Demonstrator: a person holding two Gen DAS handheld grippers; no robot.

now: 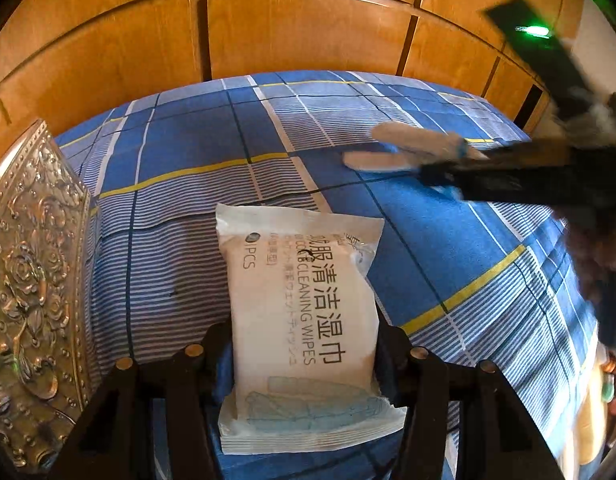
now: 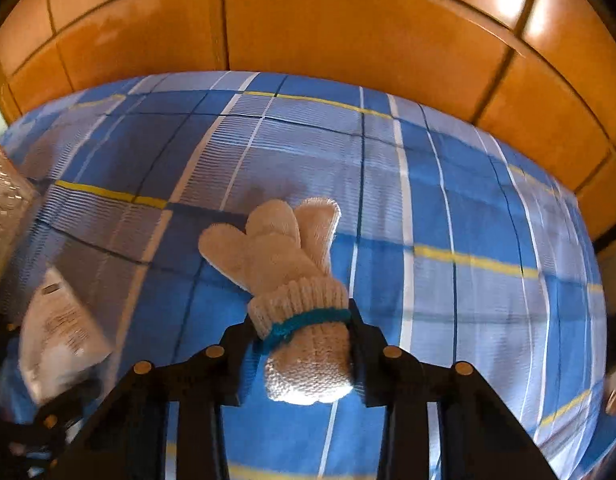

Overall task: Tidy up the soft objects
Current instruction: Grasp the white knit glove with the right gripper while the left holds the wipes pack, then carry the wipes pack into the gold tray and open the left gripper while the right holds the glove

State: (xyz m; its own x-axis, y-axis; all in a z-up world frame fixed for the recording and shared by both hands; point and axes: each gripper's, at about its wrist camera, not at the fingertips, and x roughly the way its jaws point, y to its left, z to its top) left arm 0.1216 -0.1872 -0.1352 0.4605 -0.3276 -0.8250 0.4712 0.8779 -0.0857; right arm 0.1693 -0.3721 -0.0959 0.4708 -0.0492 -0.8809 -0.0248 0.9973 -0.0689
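My left gripper (image 1: 304, 344) is shut on a white pack of cleaning wipes (image 1: 304, 304) and holds it above the blue plaid bed cover (image 1: 188, 152). My right gripper (image 2: 300, 324) is shut on the cuff of a white knitted glove (image 2: 284, 264) with a teal band, its fingers pointing away. In the left wrist view the right gripper (image 1: 508, 180) reaches in from the right with the glove (image 1: 408, 148), blurred. The wipes pack also shows at the left of the right wrist view (image 2: 60, 332), blurred.
An embossed metallic box (image 1: 32, 280) stands at the left of the bed; it also shows in the right wrist view (image 2: 4, 208). Wooden wardrobe panels (image 1: 288, 28) run behind the bed. A black bar with a green light (image 1: 536, 40) is at upper right.
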